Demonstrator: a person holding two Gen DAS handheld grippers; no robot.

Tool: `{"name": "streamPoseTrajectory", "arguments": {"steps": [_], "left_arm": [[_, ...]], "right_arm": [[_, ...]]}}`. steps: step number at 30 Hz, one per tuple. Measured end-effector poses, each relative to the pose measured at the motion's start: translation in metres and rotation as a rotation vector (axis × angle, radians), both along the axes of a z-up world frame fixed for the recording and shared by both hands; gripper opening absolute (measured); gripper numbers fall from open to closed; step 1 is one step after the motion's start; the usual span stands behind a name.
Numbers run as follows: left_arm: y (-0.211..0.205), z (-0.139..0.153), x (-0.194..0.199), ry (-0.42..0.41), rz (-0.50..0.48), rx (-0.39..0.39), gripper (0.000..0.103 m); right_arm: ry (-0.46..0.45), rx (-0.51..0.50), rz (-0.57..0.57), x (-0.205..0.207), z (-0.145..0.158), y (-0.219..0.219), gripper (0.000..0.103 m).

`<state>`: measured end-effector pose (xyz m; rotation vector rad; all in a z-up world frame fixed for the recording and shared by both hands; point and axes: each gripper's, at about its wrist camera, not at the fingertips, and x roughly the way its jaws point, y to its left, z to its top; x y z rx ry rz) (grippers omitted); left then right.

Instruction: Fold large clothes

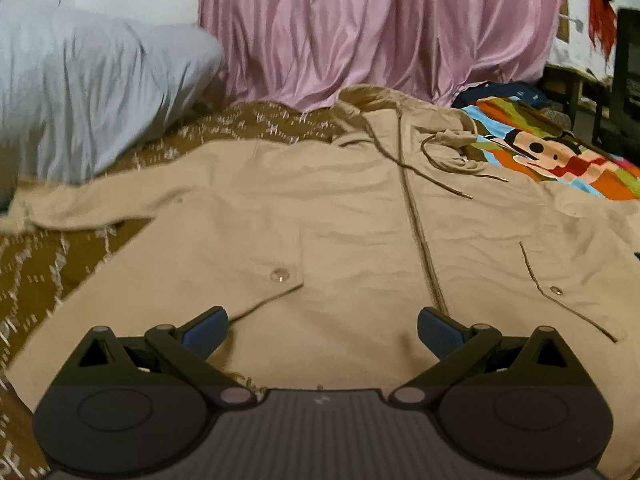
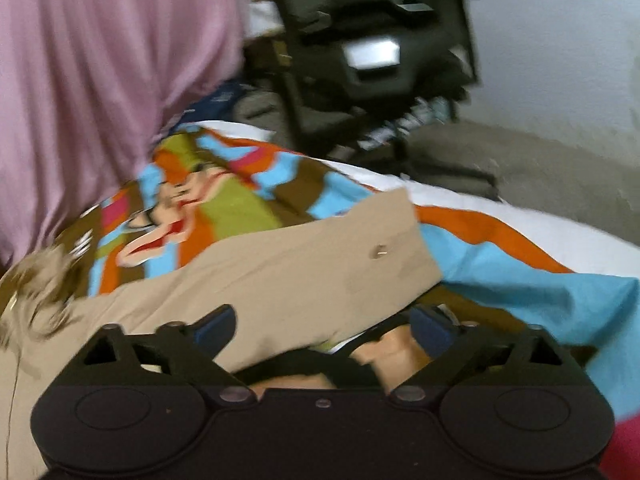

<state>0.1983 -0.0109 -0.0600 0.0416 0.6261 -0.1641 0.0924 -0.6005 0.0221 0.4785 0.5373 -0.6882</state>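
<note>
A beige hooded jacket (image 1: 340,216) lies spread flat, front up, on the bed, with its zipper, drawstrings and snap pockets showing. My left gripper (image 1: 322,330) is open and empty, just above the jacket's bottom hem. In the right wrist view one beige sleeve (image 2: 304,276) stretches out to the right over a colourful cartoon blanket (image 2: 520,280). My right gripper (image 2: 324,332) is open and empty, low over the sleeve's near edge, with the cuff ahead and to the right.
A brown patterned bedspread (image 1: 48,280) lies under the jacket. A grey pillow (image 1: 88,92) sits far left. A pink curtain (image 1: 380,28) hangs behind the bed. A black office chair (image 2: 372,52) stands beyond the bed's right side.
</note>
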Motion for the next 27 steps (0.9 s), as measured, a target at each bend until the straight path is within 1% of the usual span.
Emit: {"name": "streamPoseTrajectory", "arguments": {"steps": [2,4,6,8,9,11,12,14,15,17,19,21,24,27], "left_arm": [[0.008,-0.001,0.003,0.014,0.011,-0.031,0.103],[0.014,0.0,0.005,0.019,0.031,-0.052,0.103],[0.017,0.001,0.006,0.022,0.041,-0.06,0.103],[0.018,0.001,0.007,0.022,0.048,-0.063,0.103],[0.018,0.002,0.007,0.022,0.048,-0.064,0.103],[0.017,0.004,0.006,0.013,0.046,-0.06,0.103],[0.016,0.006,0.005,0.004,0.045,-0.056,0.103],[0.014,0.01,0.003,-0.019,0.045,-0.042,0.103],[0.014,0.011,0.002,-0.028,0.046,-0.036,0.102],[0.013,0.016,0.002,-0.034,0.052,-0.034,0.103],[0.015,0.02,0.003,-0.034,0.06,-0.041,0.103],[0.017,0.026,0.004,-0.035,0.072,-0.047,0.103],[0.024,0.035,0.005,-0.036,0.085,-0.078,0.103],[0.032,0.044,0.005,-0.035,0.103,-0.095,0.102]], "right_arm": [[0.003,0.016,-0.063,0.006,-0.008,-0.015,0.089],[0.02,0.022,-0.098,0.012,-0.014,-0.023,0.087],[0.049,0.019,-0.131,0.02,-0.022,-0.03,0.082],[0.049,-0.003,-0.16,0.025,-0.026,-0.031,0.072],[0.05,-0.01,-0.176,0.028,-0.027,-0.032,0.07],[0.046,-0.015,-0.22,0.031,-0.027,-0.032,0.052],[0.045,-0.018,-0.243,0.031,-0.026,-0.032,0.046],[0.056,-0.038,-0.263,0.033,-0.024,-0.033,0.025],[0.058,-0.049,-0.269,0.033,-0.022,-0.032,0.023],[0.042,-0.065,-0.258,0.034,-0.015,-0.03,0.014],[0.046,-0.106,-0.235,0.037,-0.005,-0.023,0.011],[0.045,-0.171,-0.193,0.041,0.012,-0.011,0.01],[0.02,-0.276,-0.116,0.052,0.045,0.013,0.009],[-0.033,-0.374,0.005,0.072,0.087,0.052,0.009]]}}
